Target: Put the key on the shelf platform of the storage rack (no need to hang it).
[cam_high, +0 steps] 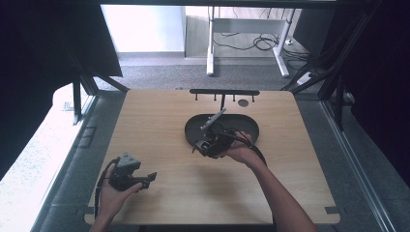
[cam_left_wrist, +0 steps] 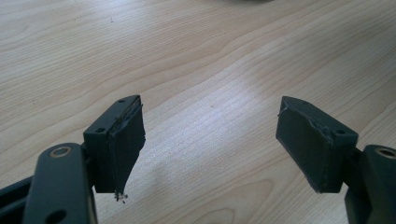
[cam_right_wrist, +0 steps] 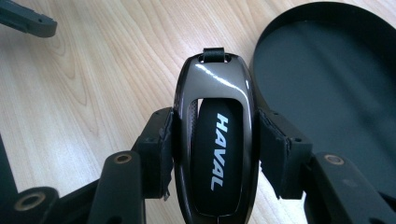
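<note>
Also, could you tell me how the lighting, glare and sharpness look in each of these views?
High view: dim at the sides, floor at far left washed out, wooden table evenly lit. Left gripper view: soft bright sheen on the wood between the open jaws, grain sharp. Right gripper view: white glare streak on the glossy key fob, HAVAL lettering crisp, black tray dark and featureless.

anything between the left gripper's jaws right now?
No. In the left gripper view, the left gripper stands open with bare wooden table between its jaws. The car key sits clamped in the right gripper.
</note>
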`<state>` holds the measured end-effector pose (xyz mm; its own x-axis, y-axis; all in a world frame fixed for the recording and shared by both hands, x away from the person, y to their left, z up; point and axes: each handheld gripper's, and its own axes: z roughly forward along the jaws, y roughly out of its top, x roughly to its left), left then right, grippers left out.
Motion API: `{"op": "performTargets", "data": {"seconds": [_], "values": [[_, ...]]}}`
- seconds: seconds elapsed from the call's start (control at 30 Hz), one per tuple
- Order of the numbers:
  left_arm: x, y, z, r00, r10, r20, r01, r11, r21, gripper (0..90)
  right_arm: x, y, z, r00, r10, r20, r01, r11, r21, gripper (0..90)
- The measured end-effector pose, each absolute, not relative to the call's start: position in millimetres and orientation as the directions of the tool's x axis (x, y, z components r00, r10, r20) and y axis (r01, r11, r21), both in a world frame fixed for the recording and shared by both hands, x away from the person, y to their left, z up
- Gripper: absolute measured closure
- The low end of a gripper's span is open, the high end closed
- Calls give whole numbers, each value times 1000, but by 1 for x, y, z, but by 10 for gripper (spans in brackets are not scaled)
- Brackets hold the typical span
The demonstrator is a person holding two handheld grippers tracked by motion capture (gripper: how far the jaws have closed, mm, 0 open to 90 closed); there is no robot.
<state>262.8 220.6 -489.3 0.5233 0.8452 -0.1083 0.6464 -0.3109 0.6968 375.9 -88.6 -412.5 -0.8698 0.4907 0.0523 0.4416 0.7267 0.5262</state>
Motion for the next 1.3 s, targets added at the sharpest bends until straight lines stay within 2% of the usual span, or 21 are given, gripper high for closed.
{"op": "performTargets", "data": {"seconds": [1.3], "values": [[263, 223, -489, 519, 847, -114, 651, -305, 696, 239, 425, -117, -412, -815, 577, 41, 514, 689, 510, 495]]}}
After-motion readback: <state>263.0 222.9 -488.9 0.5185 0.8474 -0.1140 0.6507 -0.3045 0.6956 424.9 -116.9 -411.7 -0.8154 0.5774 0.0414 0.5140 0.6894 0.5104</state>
